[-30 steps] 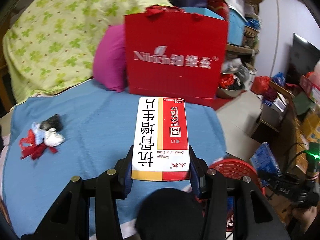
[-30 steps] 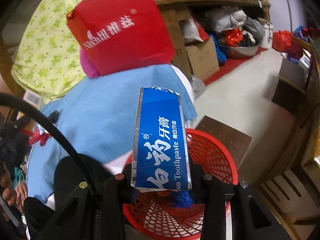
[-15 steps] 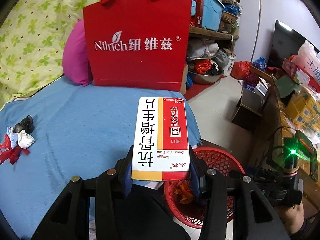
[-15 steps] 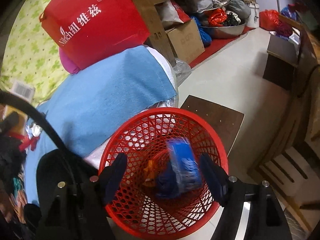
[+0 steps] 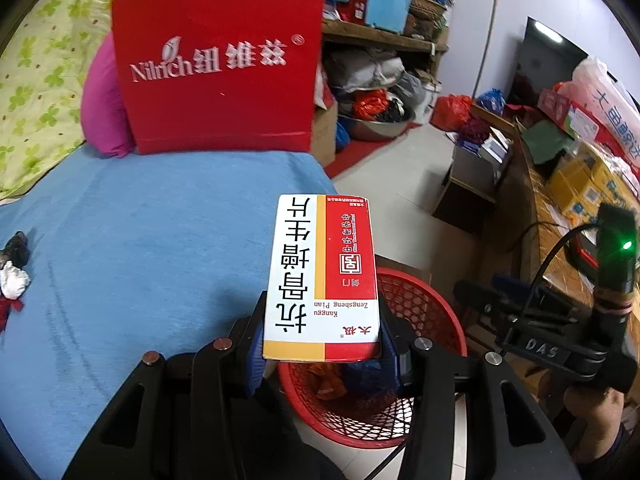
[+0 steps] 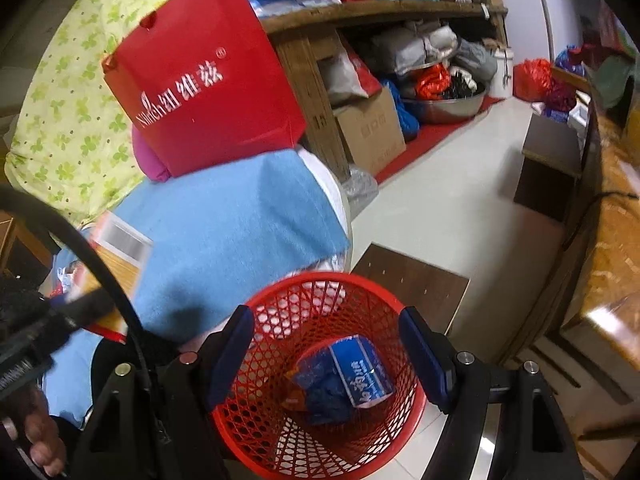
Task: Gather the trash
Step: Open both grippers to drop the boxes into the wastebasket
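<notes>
My left gripper point(image 5: 322, 344) is shut on a white and red medicine box point(image 5: 320, 276) and holds it over the near rim of the red mesh basket point(image 5: 424, 308). My right gripper point(image 6: 326, 340) is open and empty above the same basket point(image 6: 384, 292). A blue toothpaste box point(image 6: 356, 368) lies inside the basket on orange and blue wrappers point(image 6: 316, 392). A small clump of white, black and red scraps point(image 5: 12, 276) lies on the blue bed cover point(image 5: 140, 240) at the far left.
A red paper bag point(image 5: 216, 60) and a pink pillow point(image 5: 100, 100) stand at the back of the bed. A dark wooden board point(image 6: 412, 284) lies on the floor behind the basket. Cluttered shelves point(image 6: 380, 12) and a wooden counter point(image 6: 612, 240) border the tiled floor.
My right gripper opened and the toothpaste box dropped into the basket. My left gripper carried the medicine box rightward from over the bed to the basket.
</notes>
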Demonstrator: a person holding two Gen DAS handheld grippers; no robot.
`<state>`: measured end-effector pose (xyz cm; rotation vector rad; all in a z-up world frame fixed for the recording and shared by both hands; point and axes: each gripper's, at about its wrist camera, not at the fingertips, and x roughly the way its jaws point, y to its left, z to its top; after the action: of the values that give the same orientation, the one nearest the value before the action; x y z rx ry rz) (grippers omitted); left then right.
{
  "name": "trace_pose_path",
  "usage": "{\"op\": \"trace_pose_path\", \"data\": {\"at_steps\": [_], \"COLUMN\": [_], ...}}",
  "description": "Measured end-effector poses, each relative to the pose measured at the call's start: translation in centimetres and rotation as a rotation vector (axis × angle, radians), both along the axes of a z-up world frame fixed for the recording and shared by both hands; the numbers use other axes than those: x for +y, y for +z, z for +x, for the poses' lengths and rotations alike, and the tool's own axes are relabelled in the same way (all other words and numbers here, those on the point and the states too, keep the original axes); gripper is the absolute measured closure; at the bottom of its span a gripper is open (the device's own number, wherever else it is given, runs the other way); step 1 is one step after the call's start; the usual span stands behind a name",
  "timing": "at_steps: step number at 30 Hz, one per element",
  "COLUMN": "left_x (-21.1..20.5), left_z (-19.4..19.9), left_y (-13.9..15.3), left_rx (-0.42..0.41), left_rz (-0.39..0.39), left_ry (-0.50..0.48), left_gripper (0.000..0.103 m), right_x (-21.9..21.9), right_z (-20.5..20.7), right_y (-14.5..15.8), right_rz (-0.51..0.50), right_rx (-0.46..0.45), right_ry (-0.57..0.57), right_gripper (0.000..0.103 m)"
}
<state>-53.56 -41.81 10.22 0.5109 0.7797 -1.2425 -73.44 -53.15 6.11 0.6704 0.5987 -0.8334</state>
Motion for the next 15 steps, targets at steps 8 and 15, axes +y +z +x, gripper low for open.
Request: {"op": "trace_pose_path", "data": {"at_steps": [8, 15], "left_x": [-1.8, -2.7], "left_z": [-1.0, -1.8], "left_y": [-1.7, -3.0], "left_rx": [0.023, 0.042], "left_rz": [0.057, 0.105], "left_ry": [-0.028, -0.053], "left_gripper": [0.054, 0.032], "right_x": [0.3, 0.3], "right_z": [-1.9, -3.1], "right_y": [2.8, 4.1], "right_rz": [-0.094, -0.129], "right_rx": [-0.028, -0.052], "right_ry": [-0.054, -0.082], "right_gripper": [0.025, 0.024]}}
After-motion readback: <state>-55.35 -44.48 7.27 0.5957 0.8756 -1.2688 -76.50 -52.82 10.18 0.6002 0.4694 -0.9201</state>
